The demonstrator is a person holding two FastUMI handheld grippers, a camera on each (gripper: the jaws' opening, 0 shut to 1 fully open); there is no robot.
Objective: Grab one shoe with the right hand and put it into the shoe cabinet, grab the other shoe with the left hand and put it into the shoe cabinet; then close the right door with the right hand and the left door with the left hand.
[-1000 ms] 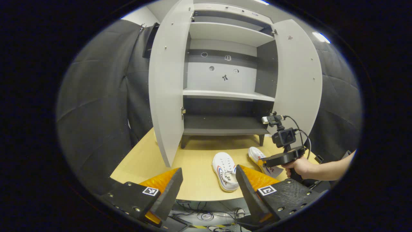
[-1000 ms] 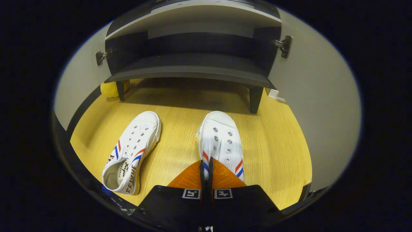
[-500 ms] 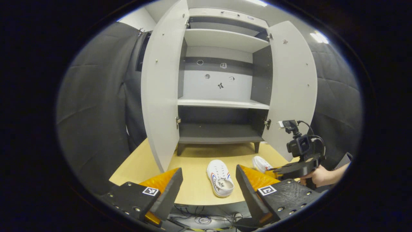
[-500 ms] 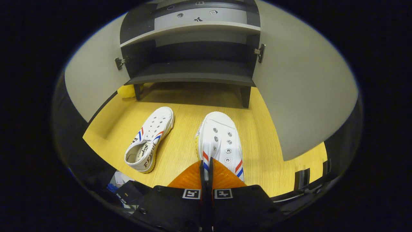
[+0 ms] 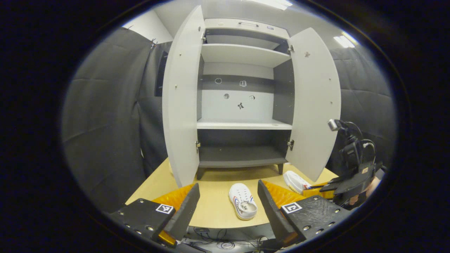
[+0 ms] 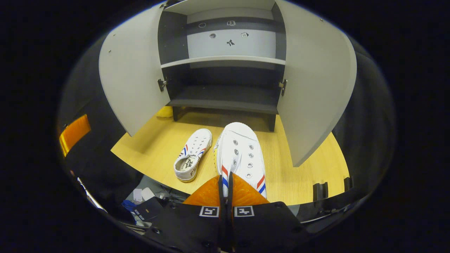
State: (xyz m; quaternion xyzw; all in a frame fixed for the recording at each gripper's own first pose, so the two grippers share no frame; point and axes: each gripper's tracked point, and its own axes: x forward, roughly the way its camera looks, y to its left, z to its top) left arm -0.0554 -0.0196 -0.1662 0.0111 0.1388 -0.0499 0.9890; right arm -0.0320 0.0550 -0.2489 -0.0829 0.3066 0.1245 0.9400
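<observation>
The shoe cabinet (image 5: 242,160) (image 6: 225,100) stands at the back of the wooden table with both doors swung open and its dark bottom shelf bare. My right gripper (image 6: 225,180) is shut on the rim of a white shoe (image 6: 240,154) with red and blue stripes, held off the table, toe toward the cabinet. In the left gripper view that shoe (image 5: 294,180) hangs at the right gripper (image 5: 310,189), right of the cabinet's right door (image 5: 314,105). The other white shoe (image 5: 242,205) (image 6: 192,159) lies on the table. My left gripper (image 5: 226,207) is open above the table's near edge.
The left door (image 5: 181,102) (image 6: 132,84) juts out over the table's left part. A yellow object (image 6: 164,111) lies by the cabinet's left leg. Cables (image 5: 225,240) and clutter sit on the floor below the table's front edge. Black padded walls (image 5: 105,123) close in both sides.
My right gripper has lifted its shoe and drawn back from the cabinet, so more of the doors and shelves shows. My left gripper has also pulled back, staying open.
</observation>
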